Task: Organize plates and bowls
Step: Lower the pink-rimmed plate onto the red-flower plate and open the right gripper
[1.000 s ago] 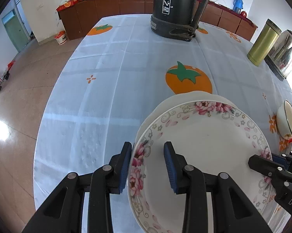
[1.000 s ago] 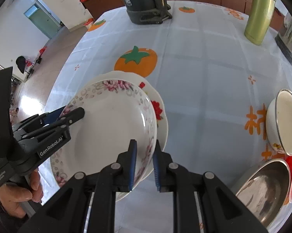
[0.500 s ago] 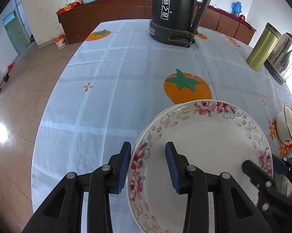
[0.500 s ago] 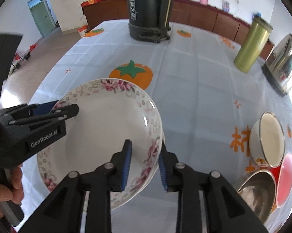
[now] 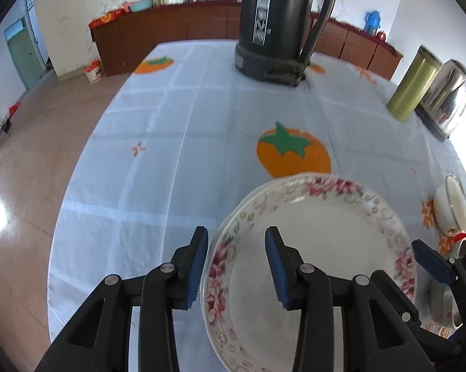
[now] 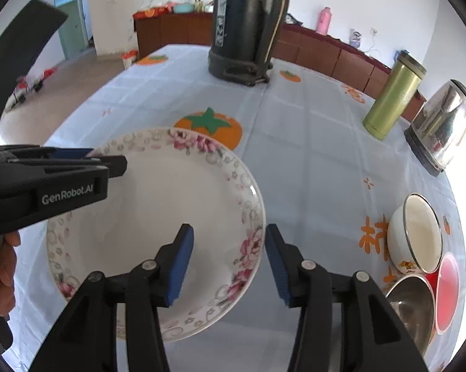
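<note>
Straddling: left gripper (image 5: pixel 236 263) jaws parted across floral plate (image 5: pixel 319 248) rim.
Right gripper (image 6: pixel 230 260): jaws parted, rim between, untouched.
Plate: on tablecloth (image 6: pixel 310 155).

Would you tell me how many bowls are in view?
3, at the right edge of the table: white bowl, steel bowl nearer, red bowl beside it. More may be hidden.

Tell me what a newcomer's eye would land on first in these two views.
The floral plate near the table's front edge, with the left tool and right tool open astride its rim on opposite sides. Behind it stands the tall dark thermos at the far end, then the white bowl to the right.
</note>
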Demonstrator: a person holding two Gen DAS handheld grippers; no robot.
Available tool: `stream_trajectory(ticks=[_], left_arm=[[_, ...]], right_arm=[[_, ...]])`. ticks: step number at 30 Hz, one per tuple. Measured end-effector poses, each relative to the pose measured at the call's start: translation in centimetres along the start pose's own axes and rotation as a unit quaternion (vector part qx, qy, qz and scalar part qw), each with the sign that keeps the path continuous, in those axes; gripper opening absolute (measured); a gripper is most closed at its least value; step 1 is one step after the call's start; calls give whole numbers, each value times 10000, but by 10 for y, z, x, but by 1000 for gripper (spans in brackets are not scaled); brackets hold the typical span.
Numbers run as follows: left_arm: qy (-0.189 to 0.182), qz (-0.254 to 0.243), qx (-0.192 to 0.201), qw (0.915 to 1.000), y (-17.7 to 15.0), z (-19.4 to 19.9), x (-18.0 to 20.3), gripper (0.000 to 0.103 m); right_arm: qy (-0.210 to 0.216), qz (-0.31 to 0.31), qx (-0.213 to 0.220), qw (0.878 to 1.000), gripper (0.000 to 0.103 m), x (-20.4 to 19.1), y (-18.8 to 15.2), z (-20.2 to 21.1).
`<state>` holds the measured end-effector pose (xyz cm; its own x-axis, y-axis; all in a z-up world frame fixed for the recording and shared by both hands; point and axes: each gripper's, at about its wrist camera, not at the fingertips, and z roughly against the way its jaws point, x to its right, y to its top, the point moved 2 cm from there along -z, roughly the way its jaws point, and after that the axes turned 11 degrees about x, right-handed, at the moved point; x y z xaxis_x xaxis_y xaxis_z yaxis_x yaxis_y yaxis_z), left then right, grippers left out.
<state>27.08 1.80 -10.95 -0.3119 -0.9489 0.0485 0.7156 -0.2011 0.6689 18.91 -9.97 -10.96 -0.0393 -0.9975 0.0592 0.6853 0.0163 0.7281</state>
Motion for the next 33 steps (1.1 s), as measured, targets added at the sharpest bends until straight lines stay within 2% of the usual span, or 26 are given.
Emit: stream_trajectory(ticks=[3, 5, 8, 10, 18, 33], left_arm=[[84, -34, 337, 9994, 8, 12, 0, 45], [176, -89, 512, 9985, 11, 20, 0, 57], [419, -312, 837, 9951, 14, 35, 4, 59], [503, -395, 906, 9938, 14, 40, 5, 60], [508, -340, 763, 9952, -3, 55, 8, 61], [414, -176, 532, 9976, -49, 85, 22, 61]], right_arm=[[-41, -159, 266, 9995, 65, 5, 6, 13], [-46, -270, 427, 9987, 66, 8, 9, 24], [3, -425, 564, 9975, 68, 10, 10, 39], [36, -509, 563, 9971, 69, 11, 7, 45], [182, -827, 465, 9953, 69, 16, -11, 64], [350, -1129, 636, 9910, 71, 30, -41, 113]])
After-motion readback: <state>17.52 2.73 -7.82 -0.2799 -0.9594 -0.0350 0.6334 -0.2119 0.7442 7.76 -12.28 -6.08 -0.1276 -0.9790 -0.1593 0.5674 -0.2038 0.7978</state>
